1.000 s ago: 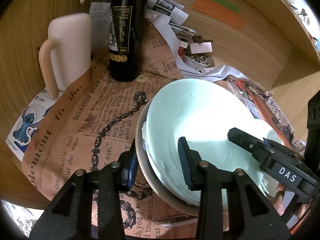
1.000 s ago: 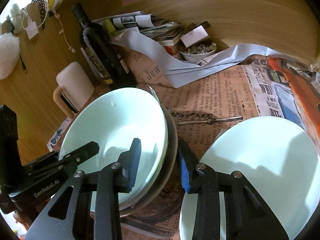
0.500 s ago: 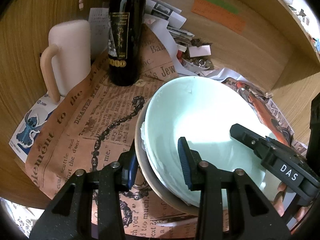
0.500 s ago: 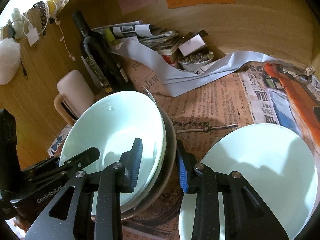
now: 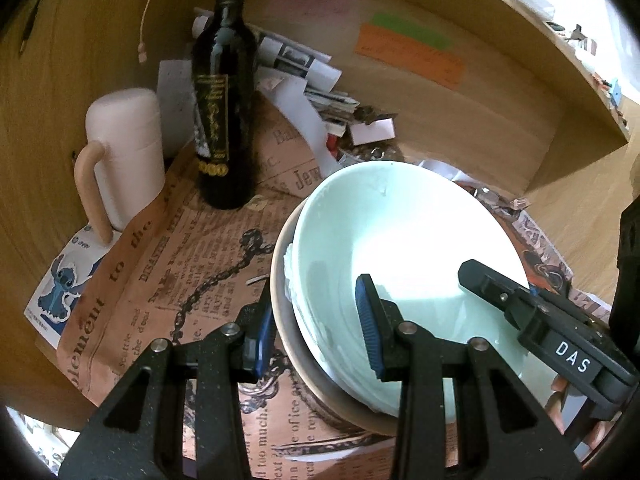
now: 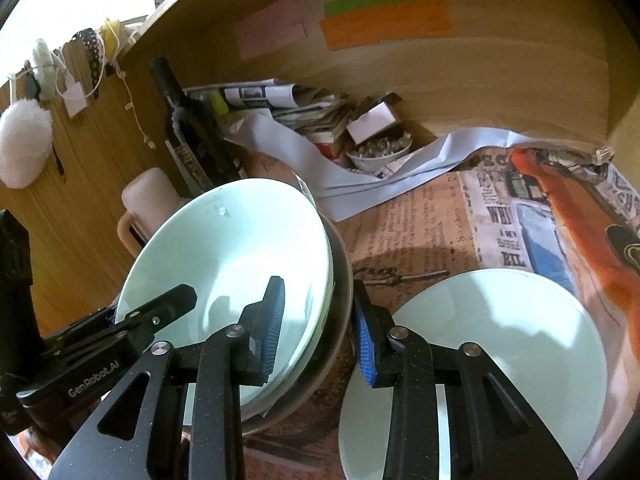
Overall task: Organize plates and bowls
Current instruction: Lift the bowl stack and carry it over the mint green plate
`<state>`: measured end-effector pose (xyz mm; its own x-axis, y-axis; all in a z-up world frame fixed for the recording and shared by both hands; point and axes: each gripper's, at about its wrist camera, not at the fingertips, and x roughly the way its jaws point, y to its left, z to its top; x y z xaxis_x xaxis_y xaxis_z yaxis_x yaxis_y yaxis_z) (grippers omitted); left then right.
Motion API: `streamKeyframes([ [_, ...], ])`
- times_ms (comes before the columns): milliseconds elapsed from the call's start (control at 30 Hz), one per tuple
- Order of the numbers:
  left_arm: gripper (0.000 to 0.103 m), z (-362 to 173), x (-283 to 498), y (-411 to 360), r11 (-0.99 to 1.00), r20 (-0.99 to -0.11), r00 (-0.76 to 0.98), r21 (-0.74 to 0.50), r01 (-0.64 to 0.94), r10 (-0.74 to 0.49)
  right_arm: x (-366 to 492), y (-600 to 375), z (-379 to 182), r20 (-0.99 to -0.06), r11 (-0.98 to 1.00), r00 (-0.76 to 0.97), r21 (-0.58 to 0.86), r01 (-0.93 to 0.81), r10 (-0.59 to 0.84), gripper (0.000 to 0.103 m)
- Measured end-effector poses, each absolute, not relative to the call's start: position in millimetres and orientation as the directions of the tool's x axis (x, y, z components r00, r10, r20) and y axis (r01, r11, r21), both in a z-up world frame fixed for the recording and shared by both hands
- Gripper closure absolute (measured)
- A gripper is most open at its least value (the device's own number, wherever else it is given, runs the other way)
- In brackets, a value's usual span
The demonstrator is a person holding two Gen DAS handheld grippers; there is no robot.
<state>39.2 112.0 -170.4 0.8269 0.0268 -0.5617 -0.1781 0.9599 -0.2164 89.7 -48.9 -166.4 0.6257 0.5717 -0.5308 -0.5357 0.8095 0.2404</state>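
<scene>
A pale green bowl (image 5: 404, 232) sits stacked inside a grey-brown bowl (image 5: 292, 344) on the newspaper-covered table. My left gripper (image 5: 316, 324) straddles the stack's left rim, one finger outside and one inside; the stack looks lifted. My right gripper (image 6: 318, 328) straddles the stack's right rim (image 6: 340, 280) the same way. Whether the pads press the rims is unclear. A pale green plate (image 6: 504, 344) lies flat on the table to the right of the stack.
A dark wine bottle (image 5: 224, 120) and a pink mug (image 5: 124, 160) stand at the back left. A paper pile (image 6: 288, 108) and a small dish of trinkets (image 6: 378, 152) sit against the wooden back wall (image 6: 480, 64).
Both grippers and the bowl stack have risen and tilted slightly; the table and plate appear farther below. The finger gaps look unchanged.
</scene>
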Motion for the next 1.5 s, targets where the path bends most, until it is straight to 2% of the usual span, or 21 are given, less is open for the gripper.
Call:
streamKeyframes([
  [667,0.065,-148.6,43.8,58.0,0.98,-0.518,0.854,-0.185,-0.068,-0.039,77.3,-106.9,-146.6,-0.468,0.846,0.706,0.246,-0.473,0.531,0.073],
  [1500,0.065,-155.1,44.7,-5.3,0.983,-0.545,0.827,-0.175,0.053,-0.142,63.6,-181.7,-154.6,-0.476,0.892,0.755,0.271,-0.362,0.451,0.073],
])
